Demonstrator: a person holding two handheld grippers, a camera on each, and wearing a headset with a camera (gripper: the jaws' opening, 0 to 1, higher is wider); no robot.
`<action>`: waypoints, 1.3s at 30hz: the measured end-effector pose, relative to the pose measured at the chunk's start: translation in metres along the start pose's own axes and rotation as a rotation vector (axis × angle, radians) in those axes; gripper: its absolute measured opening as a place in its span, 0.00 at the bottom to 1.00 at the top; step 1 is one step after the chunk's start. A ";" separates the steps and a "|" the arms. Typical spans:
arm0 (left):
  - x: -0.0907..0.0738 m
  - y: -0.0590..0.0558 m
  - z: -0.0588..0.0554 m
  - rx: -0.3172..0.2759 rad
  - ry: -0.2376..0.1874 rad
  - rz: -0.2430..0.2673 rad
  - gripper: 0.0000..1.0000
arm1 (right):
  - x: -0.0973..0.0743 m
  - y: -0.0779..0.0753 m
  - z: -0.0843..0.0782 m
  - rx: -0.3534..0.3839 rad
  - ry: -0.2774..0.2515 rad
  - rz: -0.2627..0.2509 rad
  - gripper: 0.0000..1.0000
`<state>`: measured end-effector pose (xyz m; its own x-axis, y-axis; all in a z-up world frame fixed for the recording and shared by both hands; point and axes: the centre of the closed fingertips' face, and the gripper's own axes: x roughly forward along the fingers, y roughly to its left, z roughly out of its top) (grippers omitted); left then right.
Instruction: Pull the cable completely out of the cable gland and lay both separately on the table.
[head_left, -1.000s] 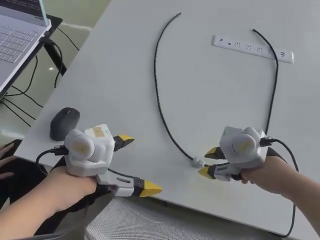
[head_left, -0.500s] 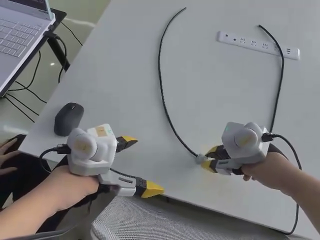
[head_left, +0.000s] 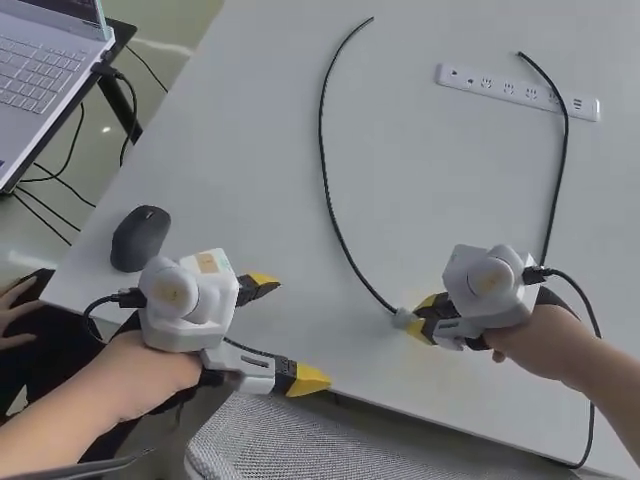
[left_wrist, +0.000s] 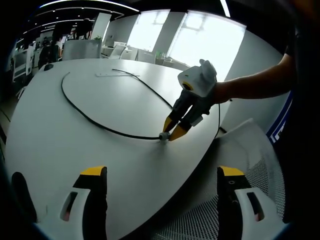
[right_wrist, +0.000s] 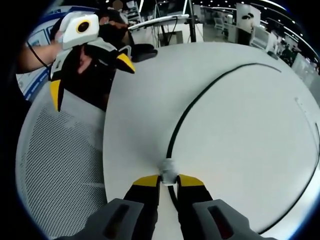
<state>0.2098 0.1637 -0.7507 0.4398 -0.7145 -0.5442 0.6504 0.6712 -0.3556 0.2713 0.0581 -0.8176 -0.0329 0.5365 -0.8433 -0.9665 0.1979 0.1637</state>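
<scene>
A long black cable (head_left: 322, 150) curves down the white table (head_left: 250, 150) to a small white cable gland (head_left: 402, 318) near the front edge. My right gripper (head_left: 420, 320) lies low on the table, shut on the gland. In the right gripper view the gland (right_wrist: 168, 170) sits between the yellow tips of the right gripper (right_wrist: 169, 181), and the cable (right_wrist: 200, 100) runs away from it. My left gripper (head_left: 285, 332) hovers open at the table's front left edge, well apart from the gland. In the left gripper view the left gripper (left_wrist: 161, 172) faces the gland (left_wrist: 163, 135) and the right gripper (left_wrist: 175, 131).
A white power strip (head_left: 515, 90) lies at the back right, its black cord (head_left: 560, 150) running toward me. A dark mouse (head_left: 140, 237) sits at the left edge. A laptop (head_left: 40, 70) stands off the table to the left. A mesh chair (head_left: 300, 445) is below the front edge.
The right gripper's jaws, open around the gland a second ago, have shut on it. The left gripper has stayed open and hardly moved. The head camera shifted slightly.
</scene>
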 end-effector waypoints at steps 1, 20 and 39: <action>0.001 -0.001 0.001 0.003 0.001 -0.001 0.91 | -0.002 0.001 0.001 -0.010 -0.002 -0.004 0.08; 0.023 -0.053 0.064 0.128 -0.050 -0.079 0.91 | -0.072 0.032 0.037 -0.009 -0.084 0.029 0.07; 0.048 -0.098 0.086 0.201 -0.023 -0.148 0.83 | -0.120 0.066 0.034 -0.151 -0.089 0.034 0.06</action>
<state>0.2203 0.0464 -0.6770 0.3428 -0.8081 -0.4790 0.8181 0.5074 -0.2707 0.2200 0.0350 -0.6877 -0.0502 0.6126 -0.7888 -0.9927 0.0564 0.1069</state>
